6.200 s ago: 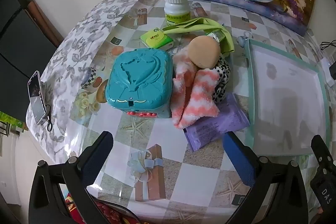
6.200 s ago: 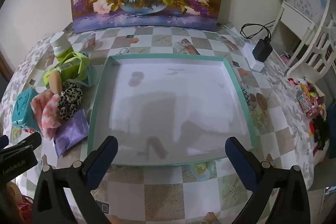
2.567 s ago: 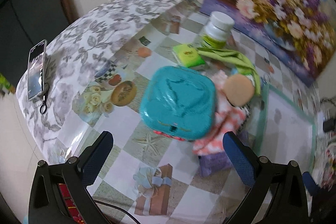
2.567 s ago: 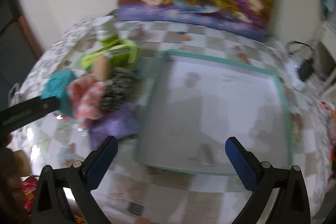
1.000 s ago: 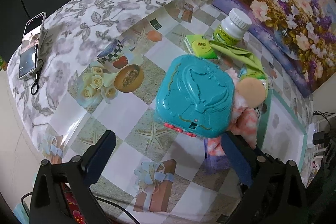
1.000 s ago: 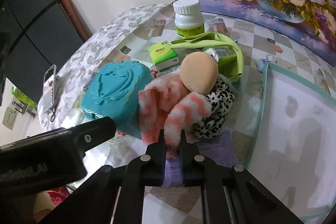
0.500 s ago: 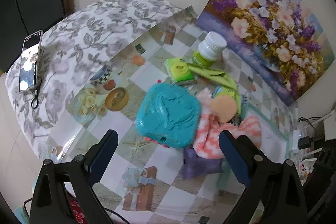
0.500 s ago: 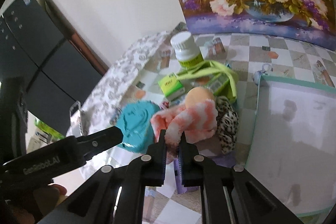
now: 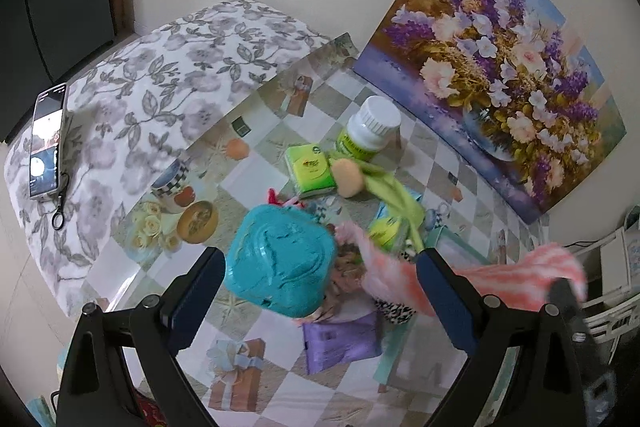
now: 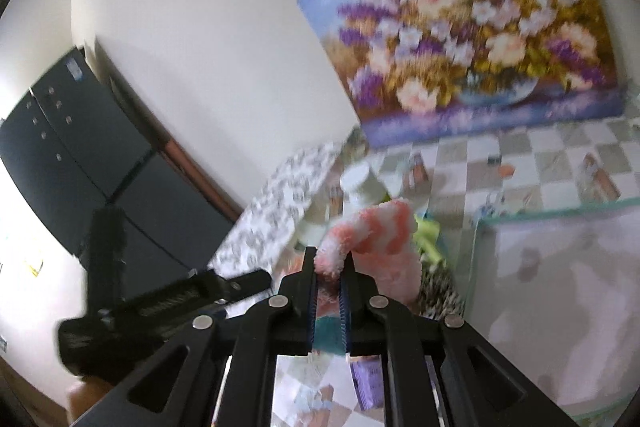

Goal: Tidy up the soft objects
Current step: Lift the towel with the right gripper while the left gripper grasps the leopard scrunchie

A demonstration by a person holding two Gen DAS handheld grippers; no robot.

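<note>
Aloft, pink-striped sock (image 10: pixel 372 227) between closed right hand-held gripper (image 10: pixel 331 269) pads

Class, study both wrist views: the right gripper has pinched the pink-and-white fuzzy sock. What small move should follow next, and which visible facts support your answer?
Probably carry the fuzzy sock sideways over the teal-rimmed tray before letting go. The right gripper is shut on one end of the sock, which hangs in the air off the pile, and the tray lies just beside it with a bare white floor. The left gripper is open and holds nothing.
</note>
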